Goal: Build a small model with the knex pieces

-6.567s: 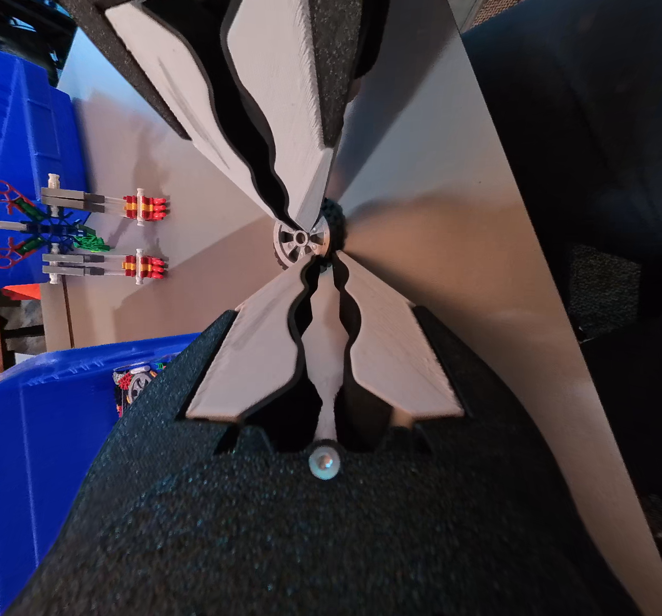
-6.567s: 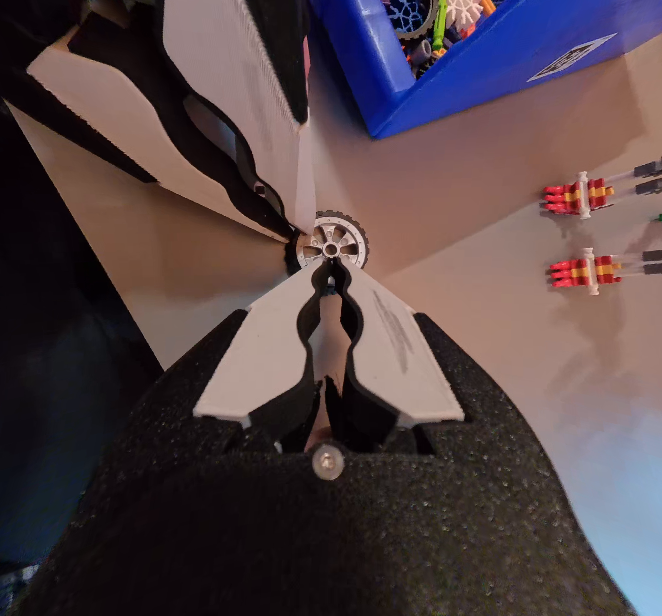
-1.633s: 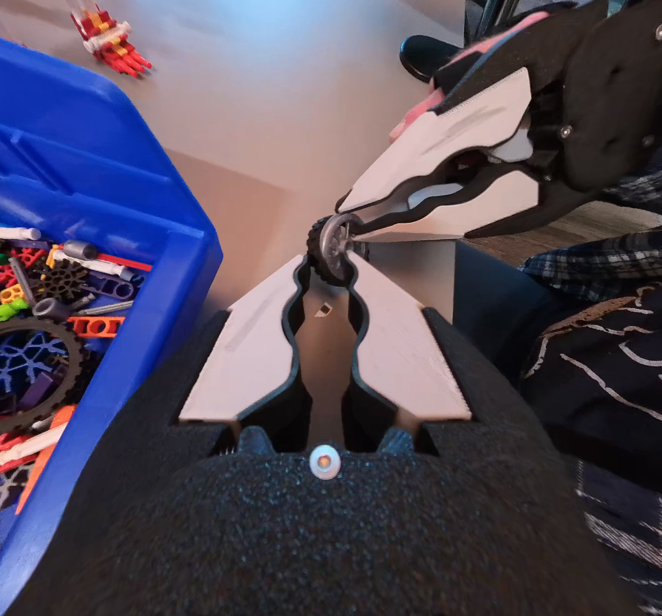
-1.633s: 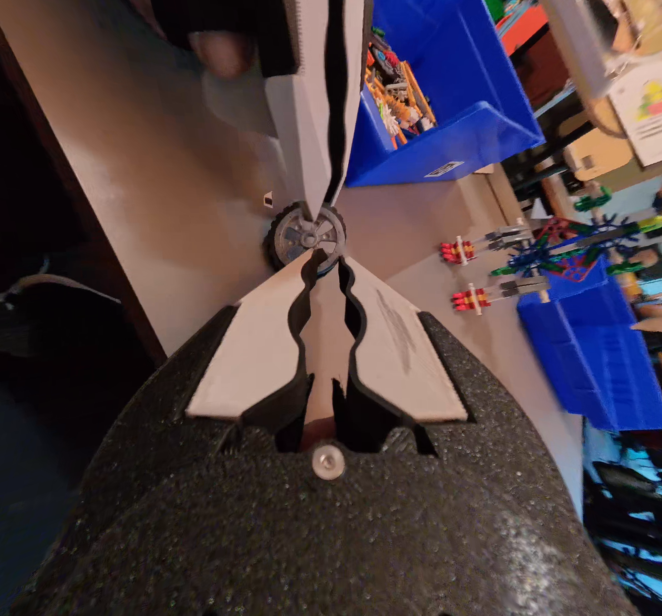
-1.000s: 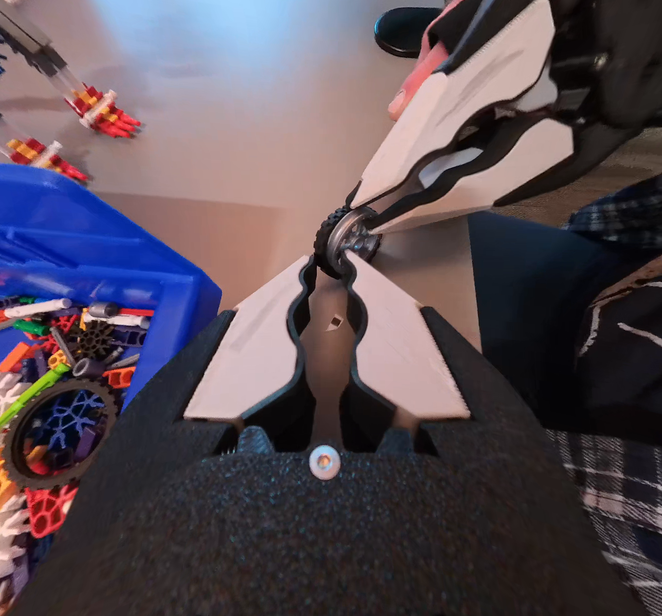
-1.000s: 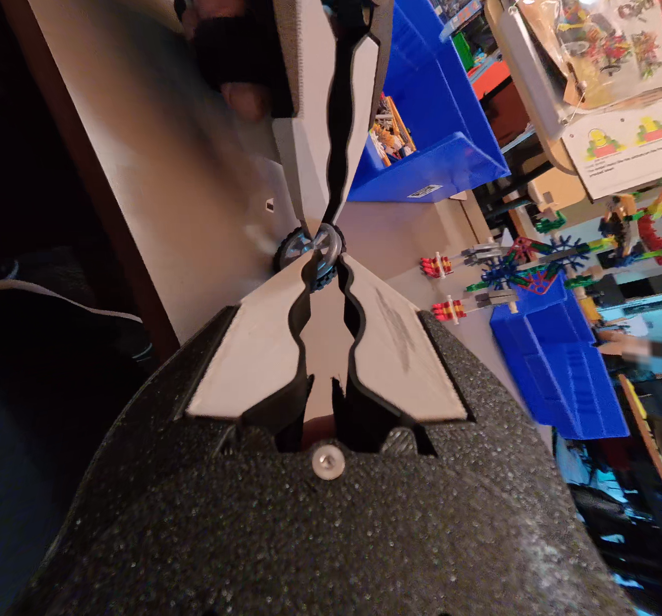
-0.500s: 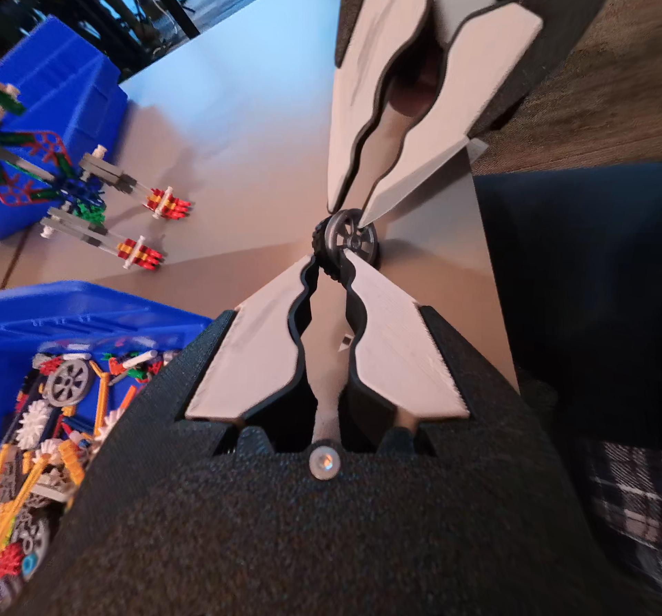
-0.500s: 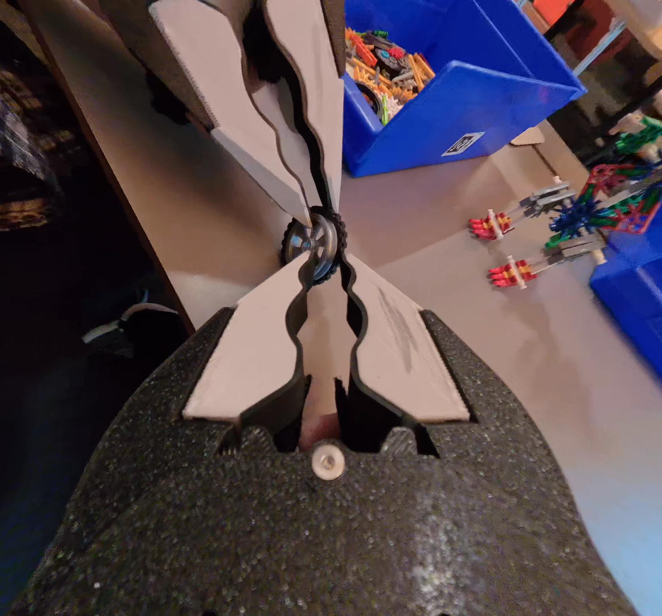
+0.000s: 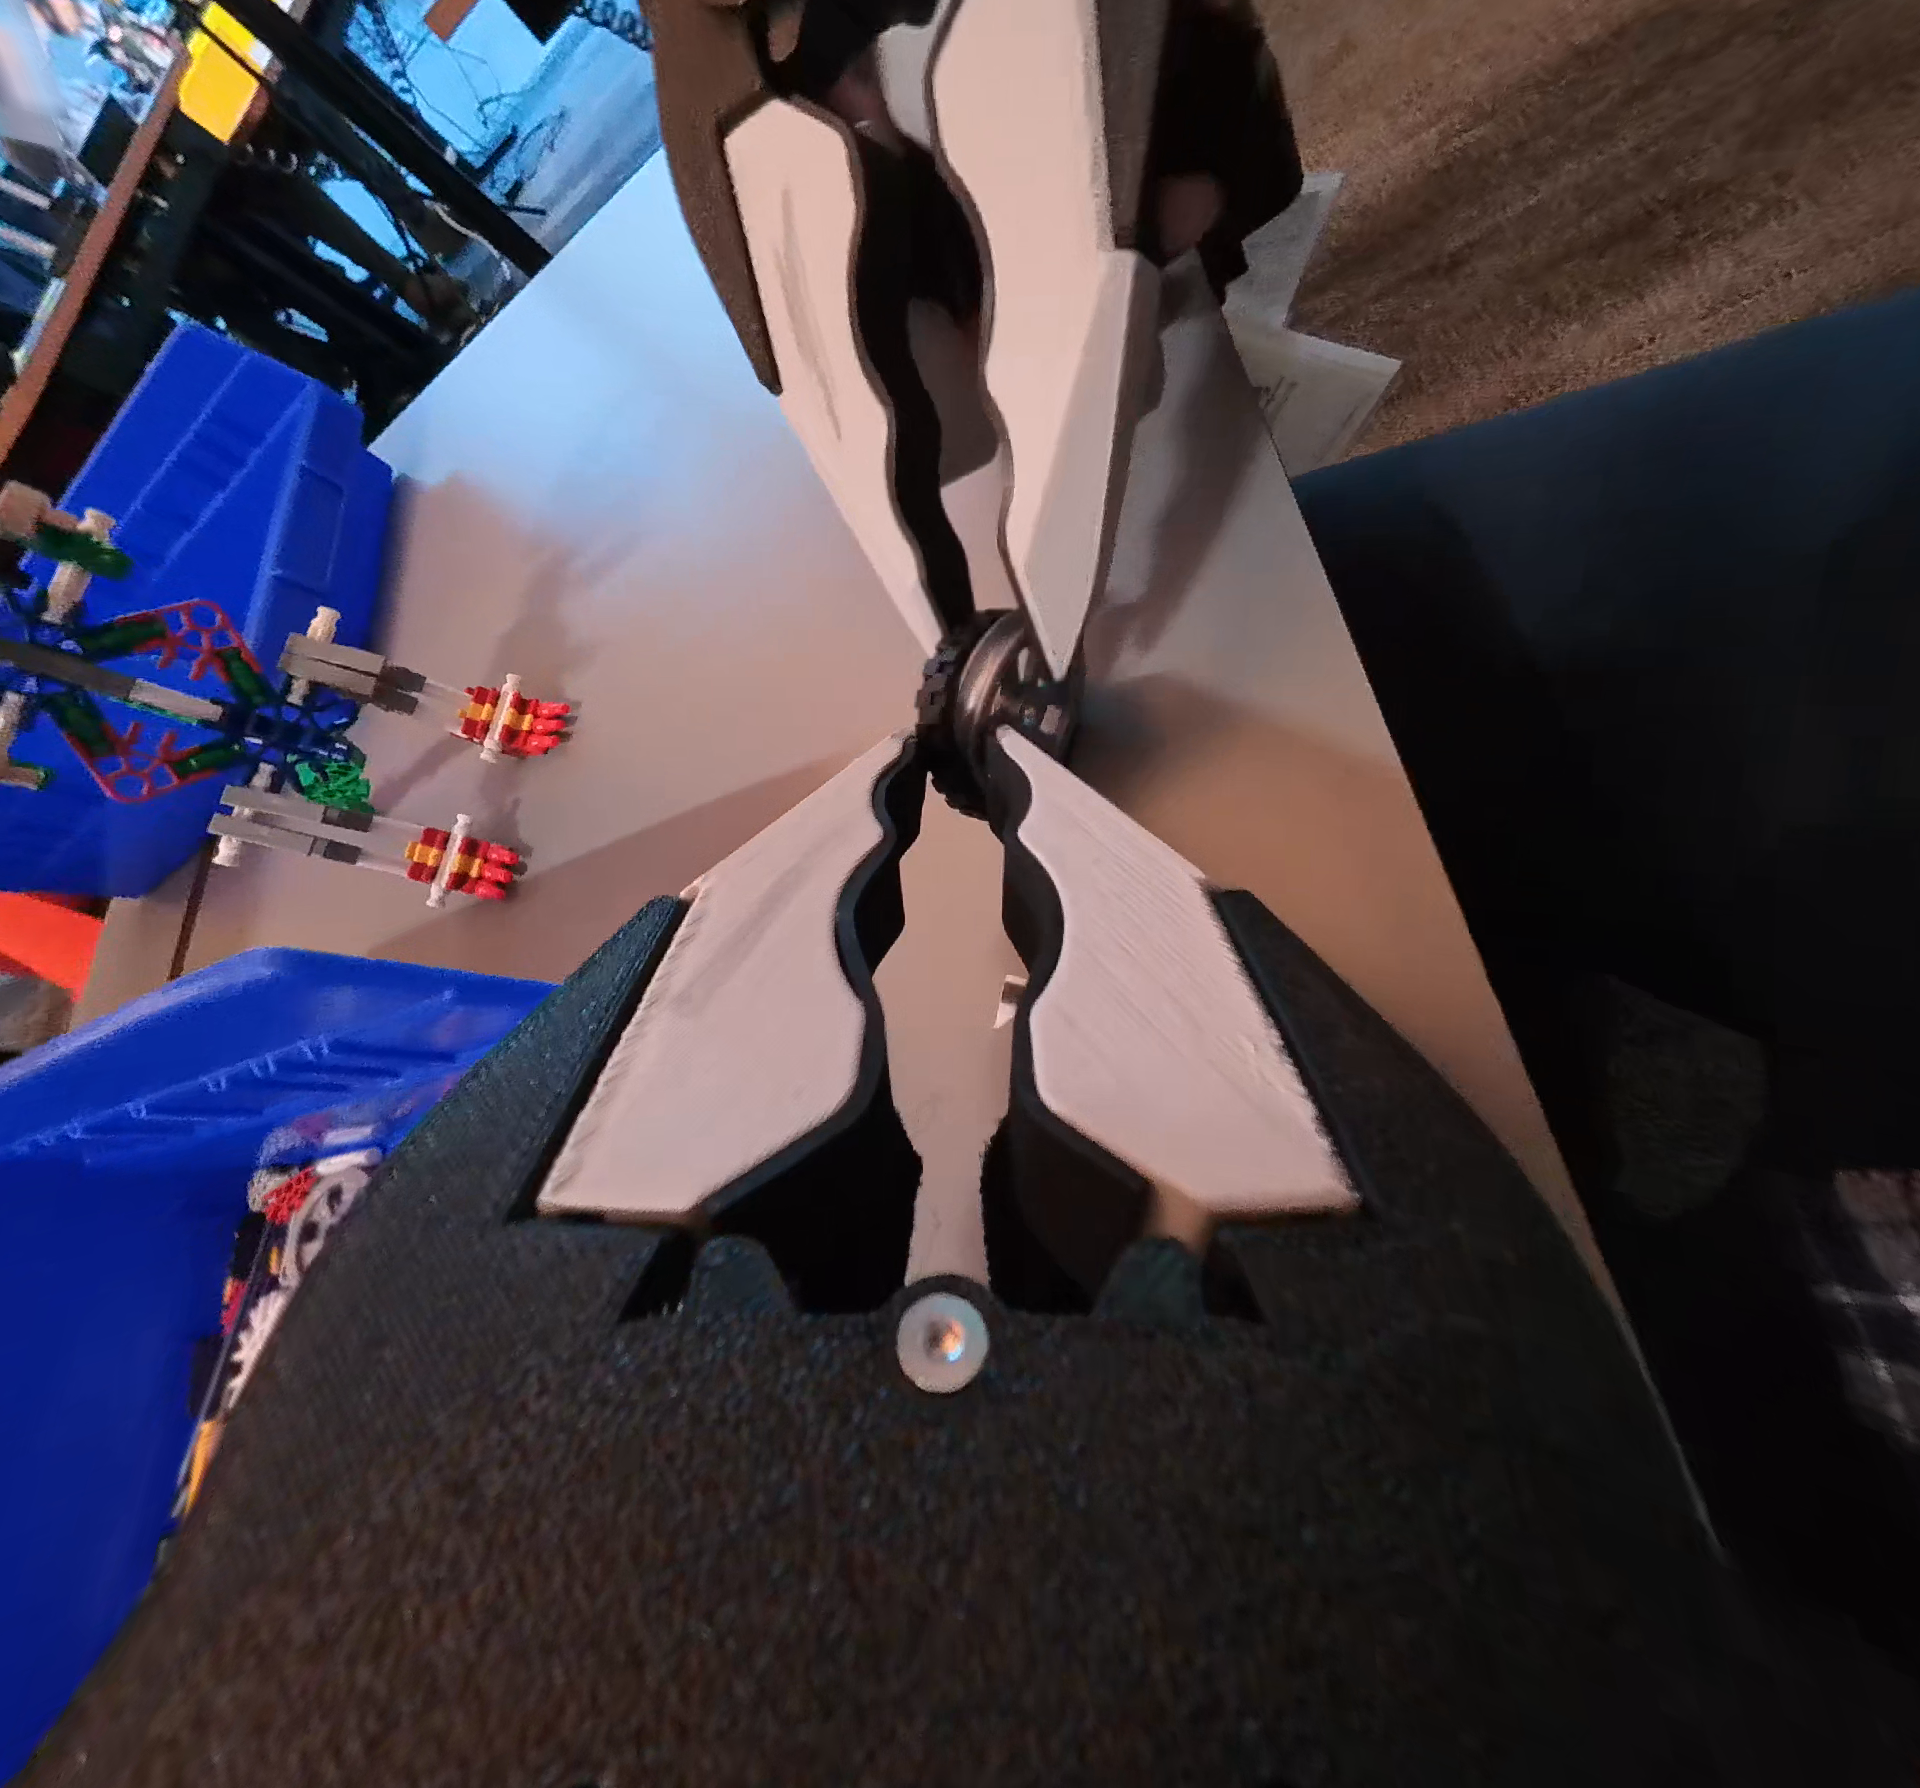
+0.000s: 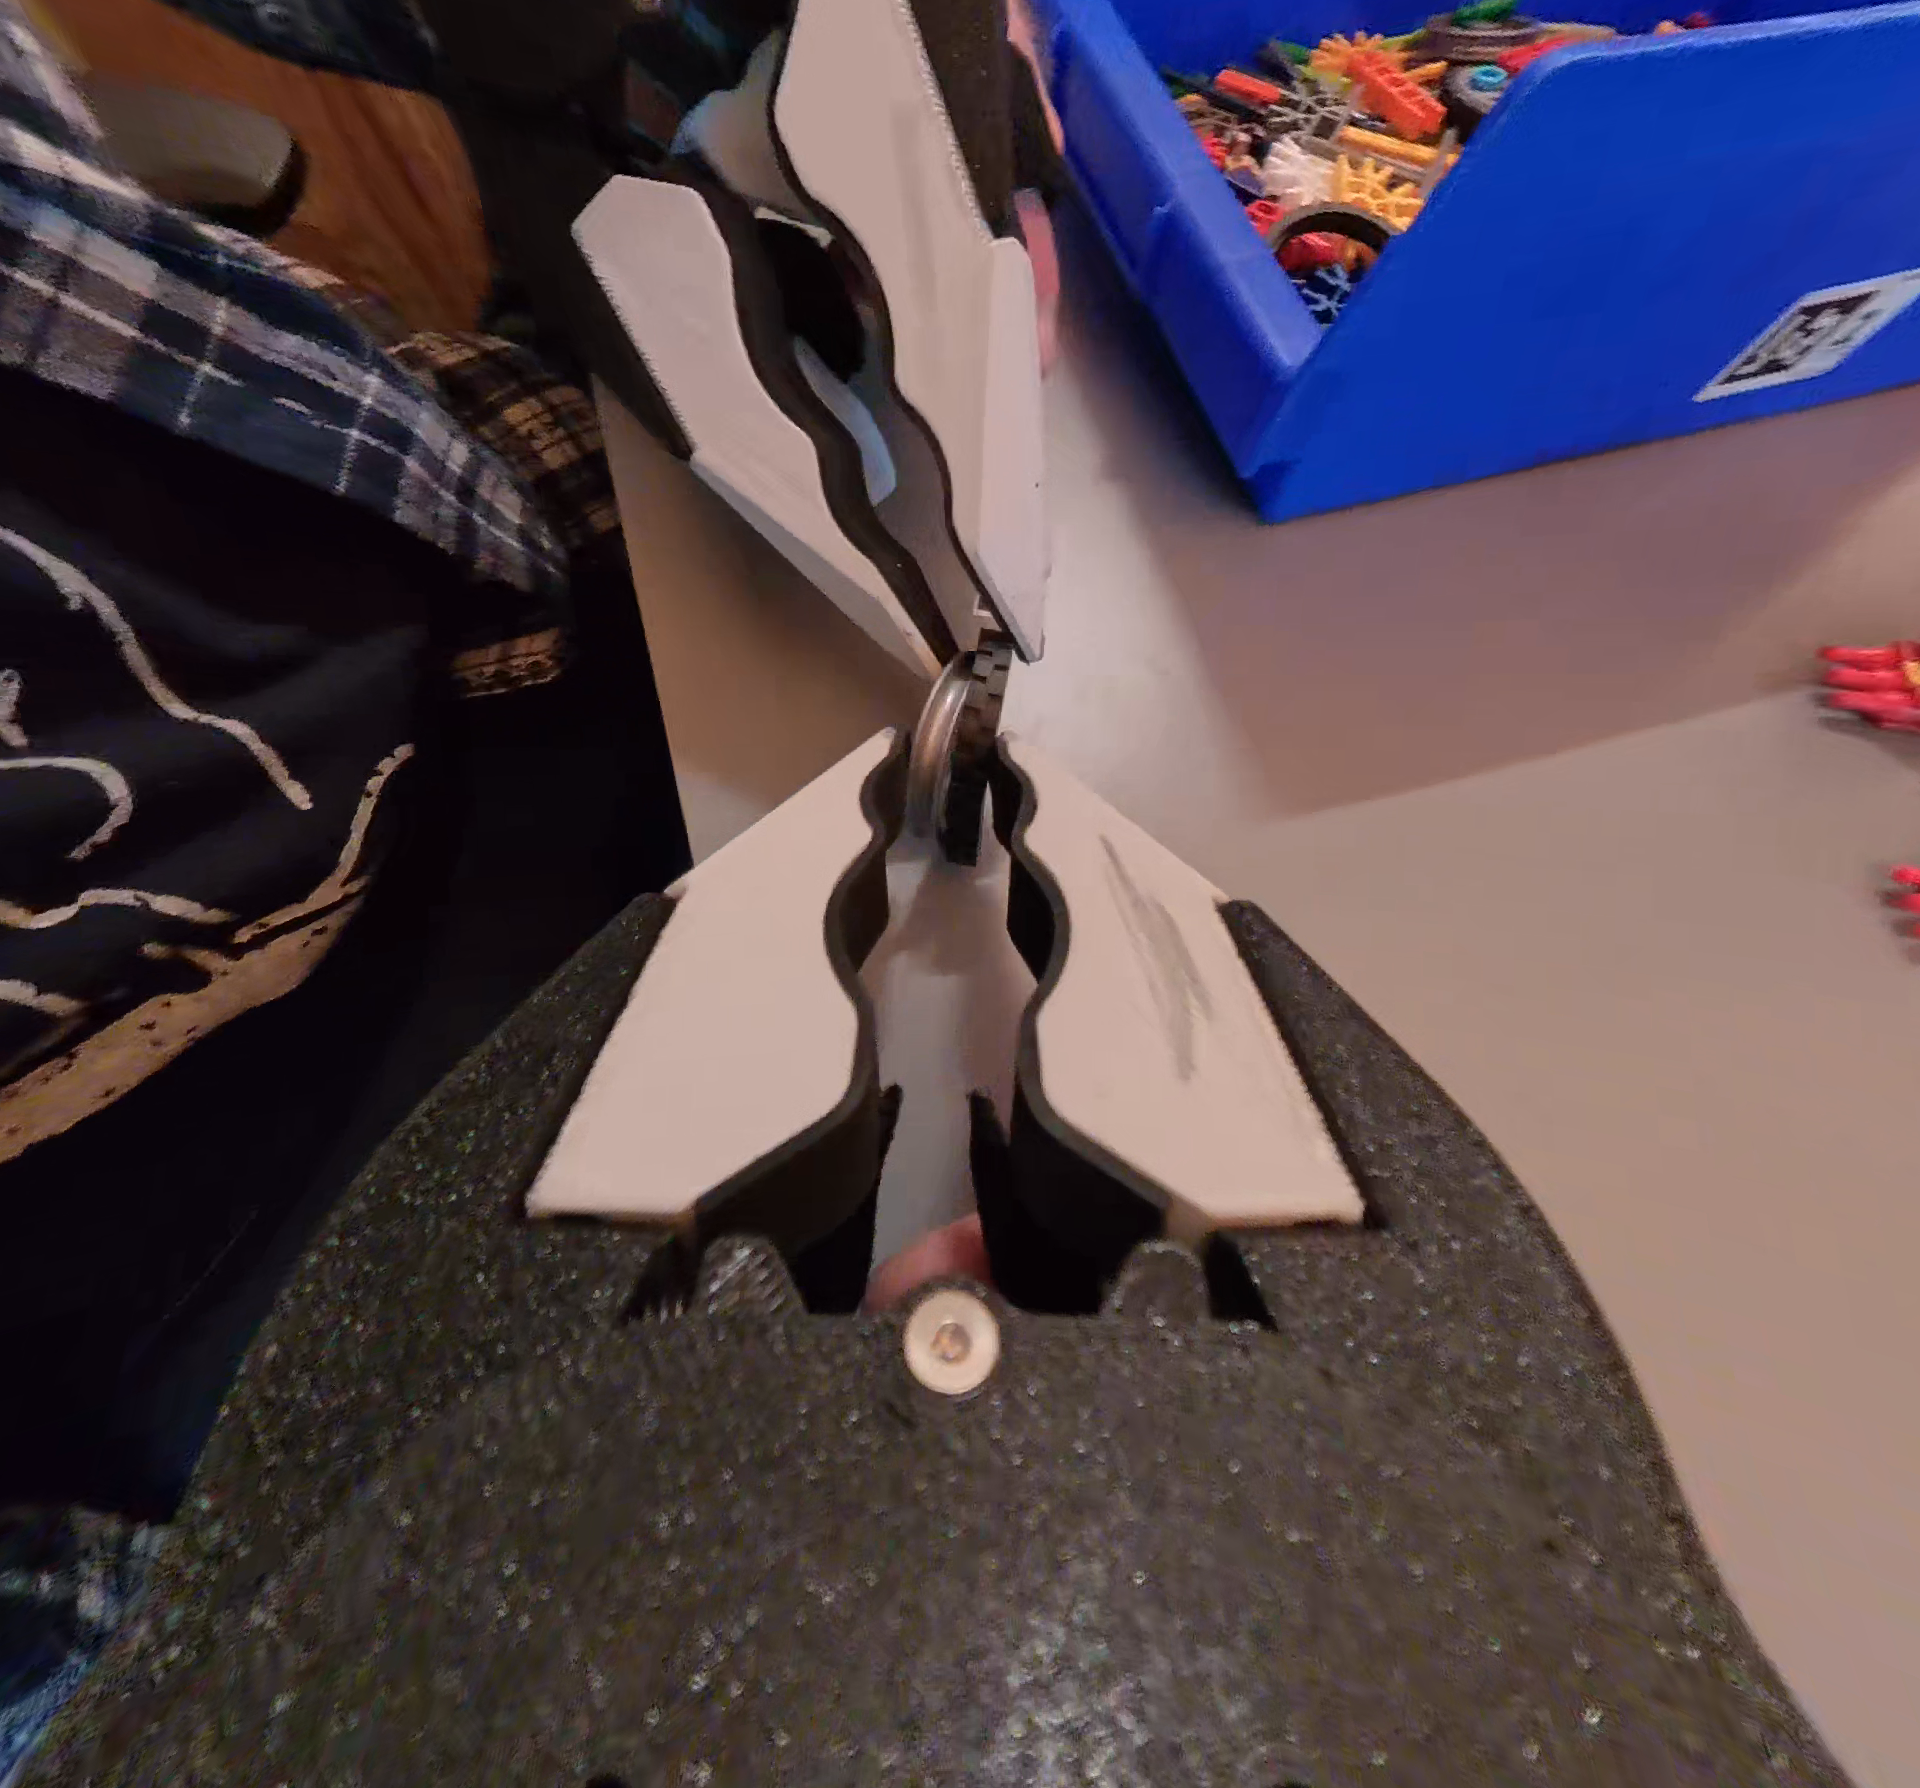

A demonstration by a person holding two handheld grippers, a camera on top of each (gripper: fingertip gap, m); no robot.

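Above the table's (image 9: 665, 450) near edge, both grippers — left (image 9: 961, 767), right (image 10: 940, 782) — pinch one small wheel (image 9: 987, 689), now turned edge-on, seemingly mid-air; blue bin (image 10: 1558, 304) nearby.

Two alike: left claw (image 9: 961, 762) and right claw (image 10: 951, 788), each with a rough, speckled black body, a round silver screw at the centre front, and two flat pale-grey fingers (image 9: 727, 1021) edged inside with wavy black rubber pads. Faint grey smudge along one right finger (image 10: 1158, 949). Dark plaid sleeve (image 10: 260, 325) over a black printed top.
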